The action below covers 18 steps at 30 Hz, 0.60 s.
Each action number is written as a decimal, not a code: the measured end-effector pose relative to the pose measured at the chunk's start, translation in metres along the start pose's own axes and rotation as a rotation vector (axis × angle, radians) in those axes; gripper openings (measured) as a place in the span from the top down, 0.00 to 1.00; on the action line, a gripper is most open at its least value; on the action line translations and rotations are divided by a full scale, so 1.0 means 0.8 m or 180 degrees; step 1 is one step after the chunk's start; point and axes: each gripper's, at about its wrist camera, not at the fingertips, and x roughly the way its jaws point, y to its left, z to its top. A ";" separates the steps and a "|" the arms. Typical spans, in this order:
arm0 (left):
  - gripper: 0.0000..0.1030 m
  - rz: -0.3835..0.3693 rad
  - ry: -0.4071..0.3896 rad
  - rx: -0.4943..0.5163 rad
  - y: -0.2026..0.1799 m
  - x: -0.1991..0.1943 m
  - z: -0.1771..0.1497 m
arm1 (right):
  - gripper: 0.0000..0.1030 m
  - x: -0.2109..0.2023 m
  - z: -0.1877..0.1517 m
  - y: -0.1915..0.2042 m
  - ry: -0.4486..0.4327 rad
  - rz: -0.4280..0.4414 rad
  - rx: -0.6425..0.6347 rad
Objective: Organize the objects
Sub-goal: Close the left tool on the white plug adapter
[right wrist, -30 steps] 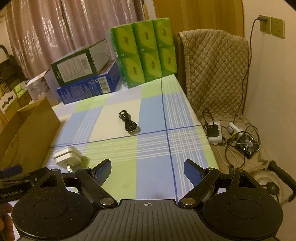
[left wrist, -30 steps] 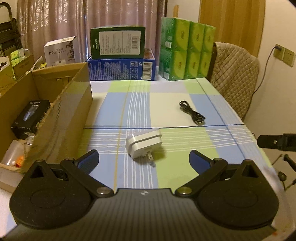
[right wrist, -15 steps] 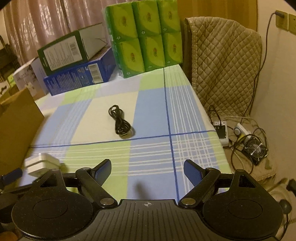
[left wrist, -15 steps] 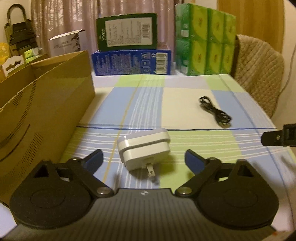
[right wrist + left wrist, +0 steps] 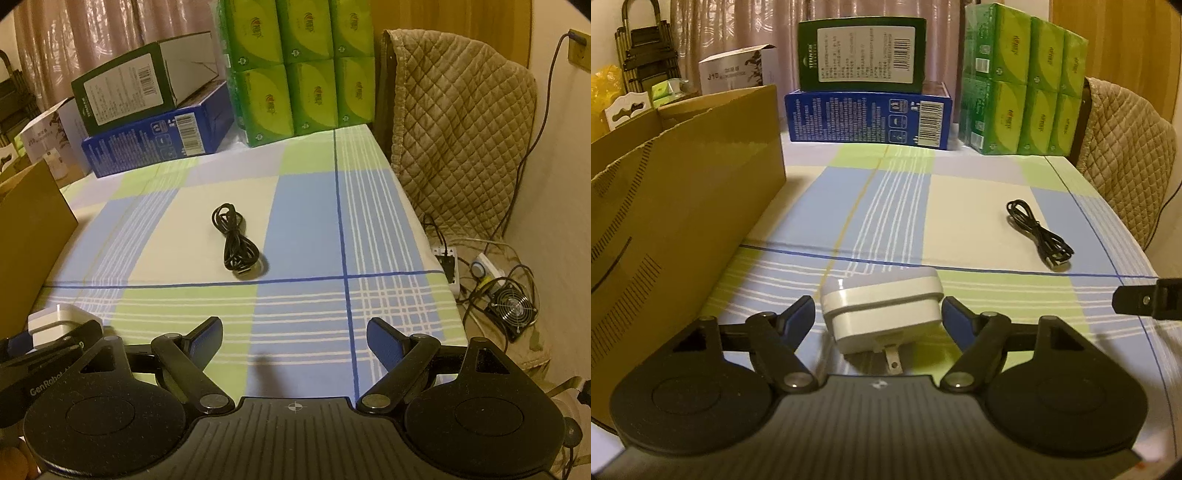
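Covering table, checked cloth (image 5: pixel 306 206); curtains (image 5: pixel 738 33) behind; left gripper (image 5: pixel 878 315) flanking charger (image 5: pixel 882 314), right gripper (image 5: pixel 294 338) wide.

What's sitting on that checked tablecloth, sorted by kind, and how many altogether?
Chargers: 1, white
Cables: 1, black
Cardboard boxes: 1, brown
Printed cartons: 3, blue, dark green, white
Tissue bundles: 1, green
Total: 7

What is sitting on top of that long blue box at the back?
A dark green cardboard box rests on the long blue box. Its contents cannot be seen.
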 end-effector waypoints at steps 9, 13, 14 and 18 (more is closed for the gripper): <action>0.40 -0.0139 0.0073 0.0006 0.008 -0.001 0.004 | 0.20 0.000 0.006 0.009 -0.0058 0.0041 -0.0057; 0.40 -0.0215 0.0012 0.0019 0.011 -0.003 0.021 | 0.20 0.006 0.012 0.011 -0.0090 0.0052 -0.0110; 0.40 -0.0244 0.0010 -0.0008 0.013 -0.001 0.028 | 0.20 0.008 0.014 0.011 -0.0097 0.0064 -0.0124; 0.40 -0.0338 -0.0014 0.0051 0.015 0.009 0.052 | 0.20 0.019 0.024 0.018 -0.0170 0.0112 -0.0253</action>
